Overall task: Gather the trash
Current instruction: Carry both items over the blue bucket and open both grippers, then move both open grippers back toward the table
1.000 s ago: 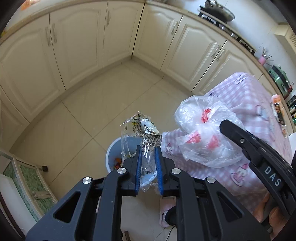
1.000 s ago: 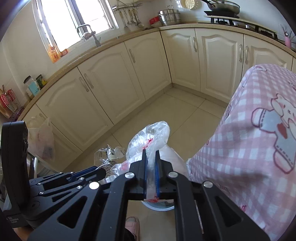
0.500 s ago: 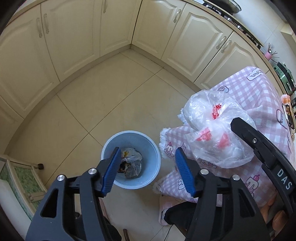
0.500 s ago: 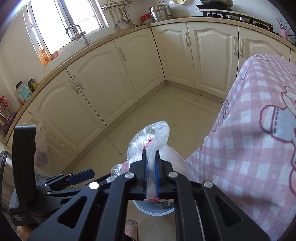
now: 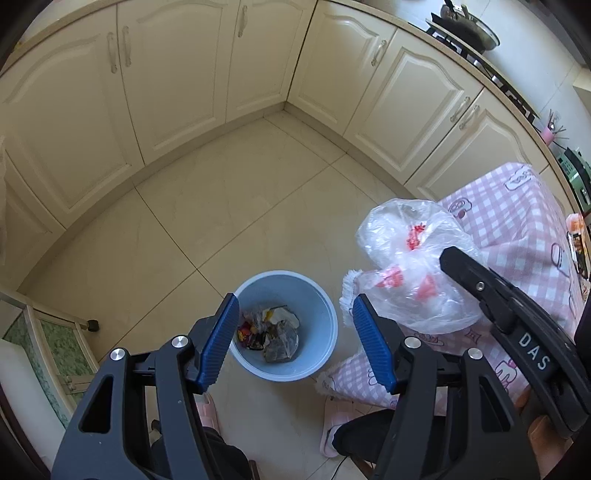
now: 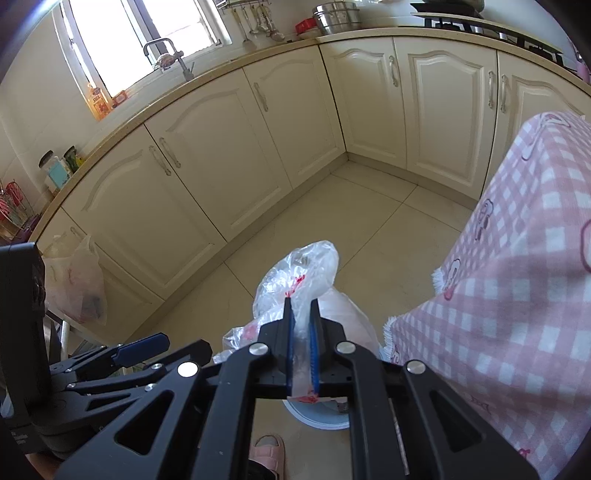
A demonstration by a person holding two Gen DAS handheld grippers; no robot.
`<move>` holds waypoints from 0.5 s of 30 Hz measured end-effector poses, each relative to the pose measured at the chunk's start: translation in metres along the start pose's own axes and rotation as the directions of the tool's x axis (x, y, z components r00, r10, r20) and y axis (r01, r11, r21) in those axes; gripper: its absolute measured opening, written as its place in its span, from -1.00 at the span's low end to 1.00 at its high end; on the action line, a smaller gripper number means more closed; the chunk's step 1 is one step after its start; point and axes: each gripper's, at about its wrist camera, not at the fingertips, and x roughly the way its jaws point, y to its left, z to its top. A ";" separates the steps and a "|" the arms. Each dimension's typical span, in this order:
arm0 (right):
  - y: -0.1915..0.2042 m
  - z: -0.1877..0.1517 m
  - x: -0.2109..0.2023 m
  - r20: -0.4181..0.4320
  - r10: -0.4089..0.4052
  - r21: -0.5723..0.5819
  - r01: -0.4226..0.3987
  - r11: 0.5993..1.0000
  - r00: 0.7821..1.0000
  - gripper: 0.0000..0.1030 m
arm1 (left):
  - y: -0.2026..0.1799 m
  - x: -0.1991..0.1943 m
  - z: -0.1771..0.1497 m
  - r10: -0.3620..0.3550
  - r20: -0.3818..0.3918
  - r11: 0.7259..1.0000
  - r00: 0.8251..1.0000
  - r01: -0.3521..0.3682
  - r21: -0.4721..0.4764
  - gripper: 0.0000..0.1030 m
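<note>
Cream cabinets (image 5: 207, 92) wrapping the corner from nine to two o'clock; pale tiled floor (image 5: 229, 206); bright window (image 6: 147, 33) at eleven; pink checked tablecloth (image 6: 524, 280) at three.

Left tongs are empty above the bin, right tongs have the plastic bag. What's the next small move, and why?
Probably carry the right tongs sideways until the plastic bag hangs over the blue bin, then release. The bag is pinched between the pads but sits beside the bin, over the pink tablecloth edge. The left tongs are opening, with nothing between them.
</note>
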 end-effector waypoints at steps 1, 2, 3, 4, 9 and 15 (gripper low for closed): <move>0.002 0.002 0.001 0.006 0.003 0.003 -0.003 1.000 1.000 -0.80 | 0.001 -0.001 0.001 0.001 0.005 1.000 1.000 -0.001 -0.004 0.22; 0.004 0.003 0.001 0.008 -0.001 0.002 0.001 1.000 1.000 -0.78 | 0.002 -0.003 0.002 0.004 0.011 1.000 1.000 -0.003 -0.010 0.25; 0.005 0.005 0.004 0.005 -0.003 -0.002 0.003 1.000 1.000 -0.73 | 0.003 -0.004 0.002 0.005 0.015 1.000 1.000 -0.005 -0.013 0.26; 0.007 0.008 0.007 -0.003 -0.005 -0.007 0.005 1.000 1.000 -0.67 | 0.003 -0.005 0.003 0.006 0.018 1.000 1.000 -0.006 -0.015 0.27; 0.010 0.013 0.007 -0.005 -0.013 -0.010 0.013 1.000 1.000 -0.48 | 0.001 -0.012 0.003 0.010 0.027 1.000 1.000 -0.010 -0.013 0.30; 0.004 0.012 -0.017 0.027 -0.027 0.000 0.027 1.000 0.999 -0.46 | -0.011 -0.029 0.002 0.000 0.051 1.000 0.999 0.000 0.005 0.30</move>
